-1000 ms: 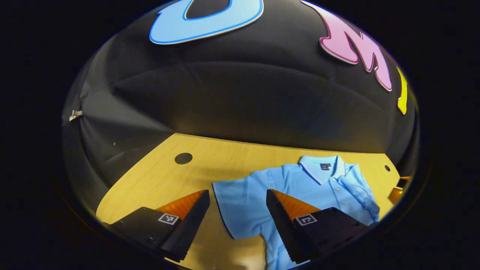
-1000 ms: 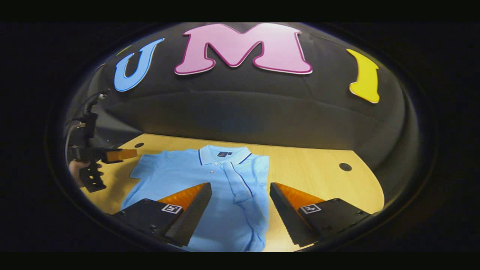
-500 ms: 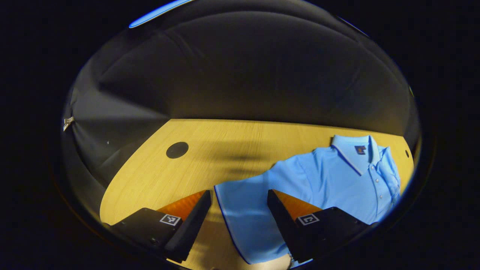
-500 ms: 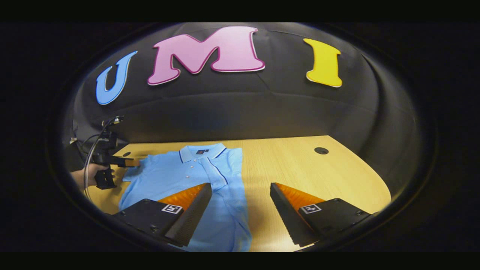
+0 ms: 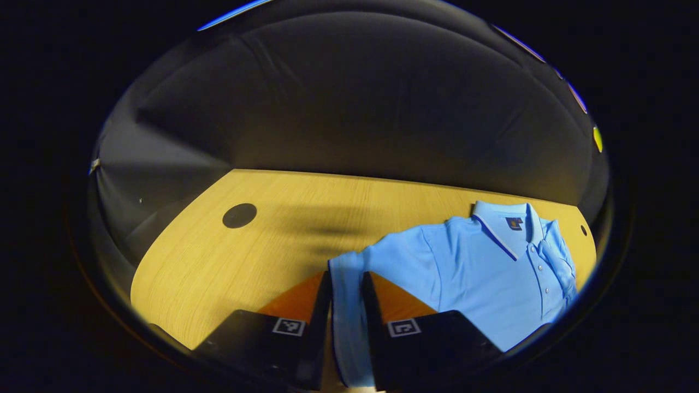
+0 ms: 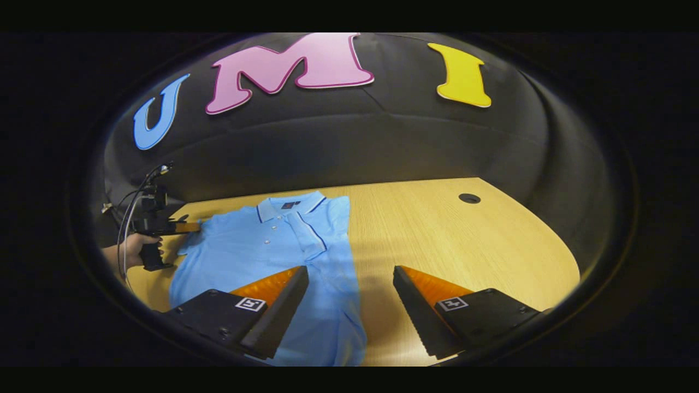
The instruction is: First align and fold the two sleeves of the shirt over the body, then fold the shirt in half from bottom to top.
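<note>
Left gripper view shows my left tool (image 5: 346,284) pinching the shirt's (image 5: 480,273) sleeve (image 5: 345,305) on the desk (image 5: 229,256), while my right tool (image 6: 349,278) hangs spread above the shirt's other edge.

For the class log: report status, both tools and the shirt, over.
Left tool shut on sleeve. Right tool open above shirt. Other sleeve already folded over body; bottom fold not yet done. Table unobstructed.

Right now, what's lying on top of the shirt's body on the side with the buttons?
One sleeve lies folded over the shirt. The cloth beneath it is covered. The other sleeve is off the body, pinched in the left tongs.
</note>
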The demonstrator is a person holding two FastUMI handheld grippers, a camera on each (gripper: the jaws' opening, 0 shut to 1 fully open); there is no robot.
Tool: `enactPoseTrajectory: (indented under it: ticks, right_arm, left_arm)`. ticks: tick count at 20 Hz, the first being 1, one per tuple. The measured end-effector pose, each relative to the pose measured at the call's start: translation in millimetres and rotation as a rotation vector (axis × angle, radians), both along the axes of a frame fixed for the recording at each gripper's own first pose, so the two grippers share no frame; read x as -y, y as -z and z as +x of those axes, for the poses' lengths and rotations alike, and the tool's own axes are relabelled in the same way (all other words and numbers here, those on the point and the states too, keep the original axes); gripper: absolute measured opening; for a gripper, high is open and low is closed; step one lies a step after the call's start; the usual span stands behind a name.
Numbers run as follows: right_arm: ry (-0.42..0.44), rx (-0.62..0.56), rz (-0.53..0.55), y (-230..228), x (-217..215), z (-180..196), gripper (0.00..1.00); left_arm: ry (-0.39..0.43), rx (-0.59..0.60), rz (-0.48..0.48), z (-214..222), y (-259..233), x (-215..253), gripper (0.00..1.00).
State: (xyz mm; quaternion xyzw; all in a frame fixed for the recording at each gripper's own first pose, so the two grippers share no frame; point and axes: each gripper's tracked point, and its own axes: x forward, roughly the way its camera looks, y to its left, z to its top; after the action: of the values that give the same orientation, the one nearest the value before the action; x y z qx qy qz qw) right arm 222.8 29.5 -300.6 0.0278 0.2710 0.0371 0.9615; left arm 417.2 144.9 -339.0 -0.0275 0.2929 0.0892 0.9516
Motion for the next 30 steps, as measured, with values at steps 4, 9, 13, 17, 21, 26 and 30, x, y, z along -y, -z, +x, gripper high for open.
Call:
enactPoseTrajectory:
  ticks: [4,9,13,17,21,26,30]
  right_arm:
    - [0.002,0.011,-0.004,-4.3,8.3,-2.8,0.98]
    - [0.023,0.028,-0.018,-10.9,25.7,-12.4,0.98]
    - [0.069,0.033,-0.01,-16.6,44.5,-25.2,0.98]
    - [0.097,0.042,-0.023,-20.3,58.1,-42.1,0.98]
    - [0.107,0.039,-0.027,-32.4,64.5,-80.9,0.98]
    - [0.058,-0.017,-0.023,-46.5,46.4,-157.2,0.98]
    - [-0.006,-0.212,0.068,-17.9,14.5,-236.1,0.98]
  left_arm:
    - [-0.027,0.013,0.001,0.6,-3.8,4.1,0.03]
    - [-0.01,0.043,0.047,-0.6,-39.2,40.9,0.06]
    - [0.087,0.095,-0.029,5.5,-71.3,125.1,0.06]
    - [0.249,0.089,-0.132,-4.7,-76.1,224.9,0.25]
    - [0.297,0.104,-0.14,-57.2,-96.1,238.9,0.97]
    - [0.277,0.082,-0.097,-207.1,-128.0,179.2,0.97]
    - [0.234,-0.022,-0.102,-337.0,-111.3,146.7,0.97]
